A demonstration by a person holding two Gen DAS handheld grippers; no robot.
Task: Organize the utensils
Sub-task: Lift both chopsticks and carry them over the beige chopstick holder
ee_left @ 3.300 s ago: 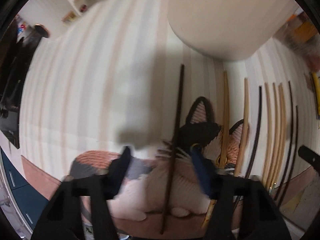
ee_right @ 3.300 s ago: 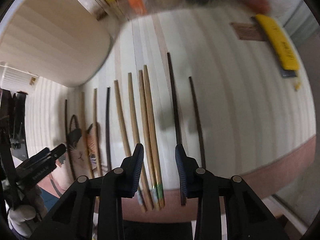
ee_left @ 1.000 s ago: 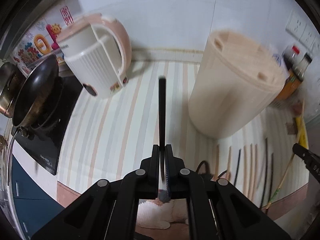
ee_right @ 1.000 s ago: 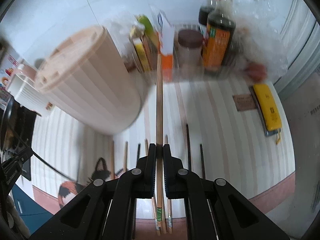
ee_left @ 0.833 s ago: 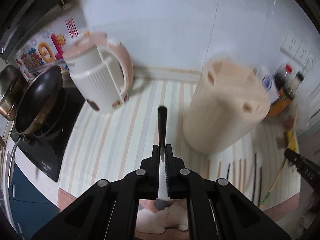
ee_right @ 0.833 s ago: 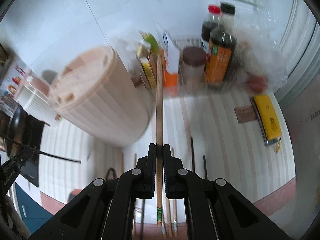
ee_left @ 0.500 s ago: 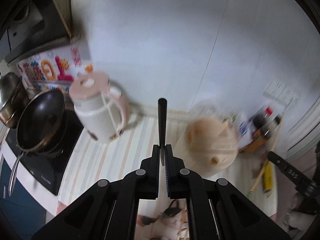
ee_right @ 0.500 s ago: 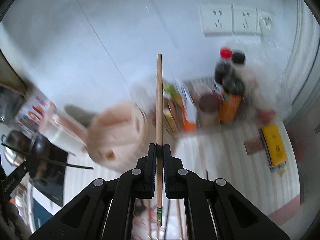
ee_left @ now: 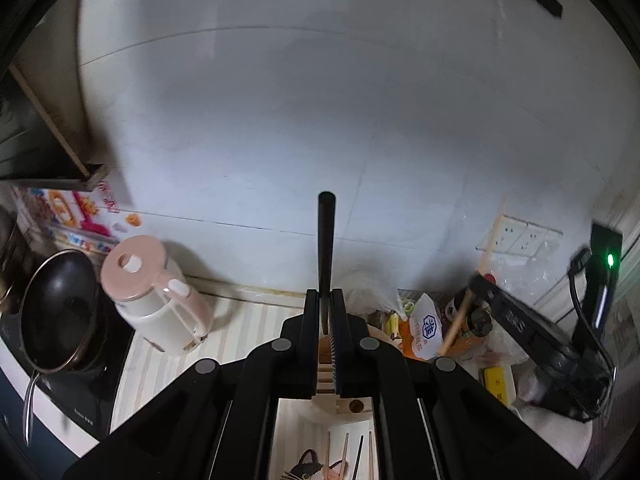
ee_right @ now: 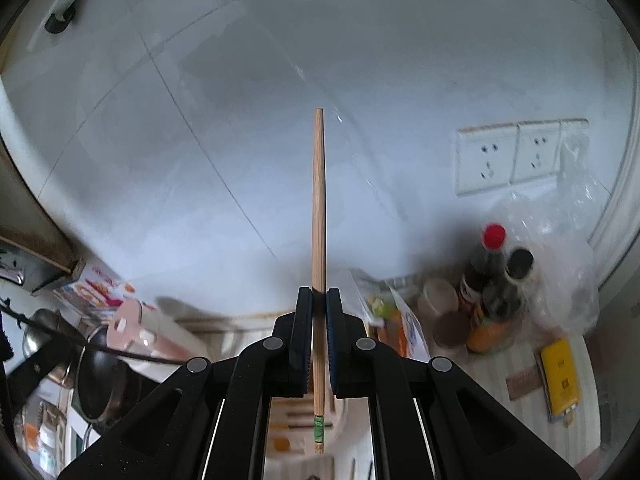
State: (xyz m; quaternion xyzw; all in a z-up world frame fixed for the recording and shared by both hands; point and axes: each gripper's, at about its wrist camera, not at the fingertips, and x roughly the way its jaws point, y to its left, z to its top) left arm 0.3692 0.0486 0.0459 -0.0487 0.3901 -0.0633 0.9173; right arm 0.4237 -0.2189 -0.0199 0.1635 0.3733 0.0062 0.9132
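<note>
My left gripper (ee_left: 325, 304) is shut on a black chopstick (ee_left: 325, 244) that points up and away toward the wall. My right gripper (ee_right: 319, 304) is shut on a wooden chopstick (ee_right: 318, 208) with a green band near its lower end. Both are held high above the cream utensil holder, whose slotted top shows below the jaws in the left wrist view (ee_left: 346, 402) and in the right wrist view (ee_right: 292, 416). Several more chopsticks (ee_left: 348, 456) lie on the striped counter (ee_left: 248, 320) below. The right gripper with its wooden chopstick also shows in the left wrist view (ee_left: 480, 280).
A pink and white kettle (ee_left: 156, 296) and a black pan (ee_left: 60, 308) on a stove stand at the left. Sauce bottles (ee_right: 496, 280), snack packets (ee_left: 424, 324) and a yellow box (ee_right: 560, 376) crowd the right back of the counter. Wall sockets (ee_right: 516, 156) are above them.
Both grippers closed on chopsticks taken from the counter, then rose and tilted upward. The holder has dropped from the middle of the views to under the jaws.
</note>
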